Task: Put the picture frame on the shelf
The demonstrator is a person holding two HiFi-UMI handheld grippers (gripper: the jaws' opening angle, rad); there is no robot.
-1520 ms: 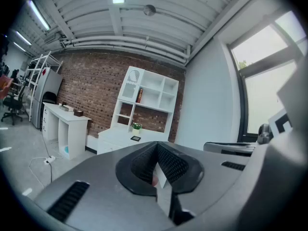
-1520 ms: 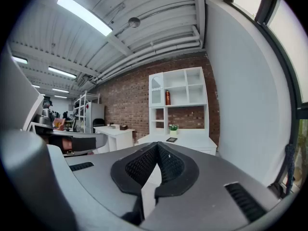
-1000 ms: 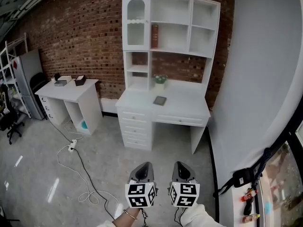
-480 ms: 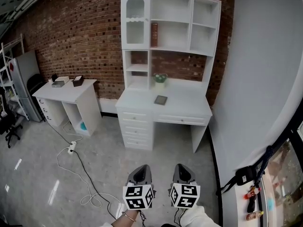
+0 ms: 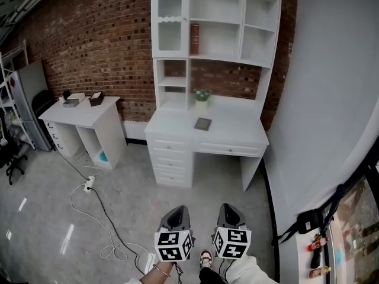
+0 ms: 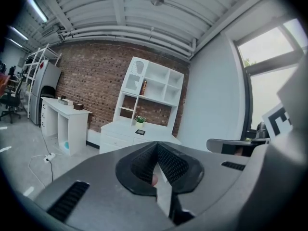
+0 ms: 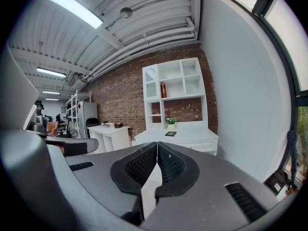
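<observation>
A small dark picture frame (image 5: 202, 123) lies flat on the white desk (image 5: 237, 136) under the white shelf unit (image 5: 257, 22); it also shows tiny in the left gripper view (image 6: 140, 132) and the right gripper view (image 7: 170, 134). A brown book (image 5: 194, 39) stands in a shelf compartment. My left gripper (image 5: 176, 213) and right gripper (image 5: 230, 212) hang side by side low over the floor, well short of the desk. Both have their jaws shut with nothing between them.
A small potted plant (image 5: 202, 96) stands at the desk's back. A second white desk (image 5: 83, 112) with small boxes sits to the left. A white cable and power strip (image 5: 90, 184) trail over the grey floor. A white wall (image 5: 331, 99) runs along the right.
The view has crept slightly closer to the desk and shelf. A foot now shows between the grippers at the bottom. Both grippers stay shut.
</observation>
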